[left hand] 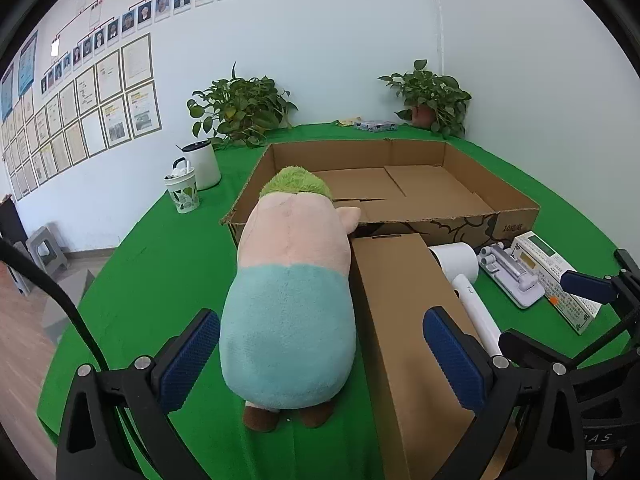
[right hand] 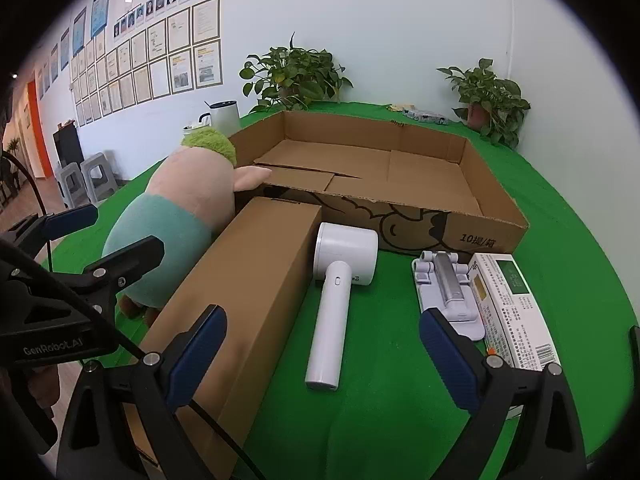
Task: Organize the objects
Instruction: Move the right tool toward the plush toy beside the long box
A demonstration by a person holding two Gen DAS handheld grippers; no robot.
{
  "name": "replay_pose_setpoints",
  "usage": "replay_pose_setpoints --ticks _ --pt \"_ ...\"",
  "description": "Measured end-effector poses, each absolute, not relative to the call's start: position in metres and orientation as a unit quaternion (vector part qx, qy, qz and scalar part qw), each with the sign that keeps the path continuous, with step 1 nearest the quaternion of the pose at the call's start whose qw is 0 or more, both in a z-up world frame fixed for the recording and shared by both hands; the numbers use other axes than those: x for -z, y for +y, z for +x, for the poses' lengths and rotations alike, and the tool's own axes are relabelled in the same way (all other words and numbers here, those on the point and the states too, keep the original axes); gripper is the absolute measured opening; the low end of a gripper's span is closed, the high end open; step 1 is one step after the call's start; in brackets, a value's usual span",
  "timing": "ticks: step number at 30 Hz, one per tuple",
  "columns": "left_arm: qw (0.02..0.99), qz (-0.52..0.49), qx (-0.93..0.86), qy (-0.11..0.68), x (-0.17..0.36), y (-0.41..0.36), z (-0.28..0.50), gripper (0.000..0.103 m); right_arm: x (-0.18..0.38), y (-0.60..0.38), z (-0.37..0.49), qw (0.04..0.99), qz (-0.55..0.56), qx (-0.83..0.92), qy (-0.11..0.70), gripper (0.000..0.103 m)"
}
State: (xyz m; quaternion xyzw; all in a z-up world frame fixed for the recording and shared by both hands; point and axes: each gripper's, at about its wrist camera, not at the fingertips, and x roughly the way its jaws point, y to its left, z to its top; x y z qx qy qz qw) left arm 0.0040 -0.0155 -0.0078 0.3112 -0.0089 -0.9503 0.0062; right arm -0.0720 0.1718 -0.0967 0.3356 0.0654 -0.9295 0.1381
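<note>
- Green tabletop (right hand: 400, 420) carries a shallow cardboard tray (right hand: 496, 222), open, nothing inside.
- Plush toy (left hand: 288, 312) stands in front of tray's near-left corner, head leaning on the rim, touching long brown box (right hand: 248, 280) beside it.
- White handheld device (right hand: 336, 300) lies just right of the box; grey stand (right hand: 444, 292) and printed carton (right hand: 516, 320) further right.
- Left gripper (left hand: 320, 356) fingers spread wide, flanking the toy and box, gripping nothing.
- Right gripper (right hand: 324, 356) fingers spread wide around the white device, gripping nothing.
</note>
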Motion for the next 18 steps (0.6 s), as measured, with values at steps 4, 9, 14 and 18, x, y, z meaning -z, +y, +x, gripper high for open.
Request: replay_pose_setpoints --ticks 4,9,14,18 --pt "0.011 0.317 0.948 0.004 0.008 -0.026 0.002 0.102 0.095 0.168 -0.072 0.135 0.331 0.93 0.079 0.097" --pt "0.019 0.317 0.948 0.011 0.006 -0.032 0.006 0.102 0.094 0.164 -0.074 0.133 0.331 0.93 0.085 0.097" --pt "0.023 0.317 0.948 0.012 0.006 -0.034 0.007 0.102 0.093 0.164 -0.076 0.13 0.332 0.93 0.088 0.097" --pt "0.023 0.316 0.948 0.013 0.006 -0.035 0.006 0.102 0.093 0.165 -0.077 0.128 0.332 0.93 0.09 0.097"
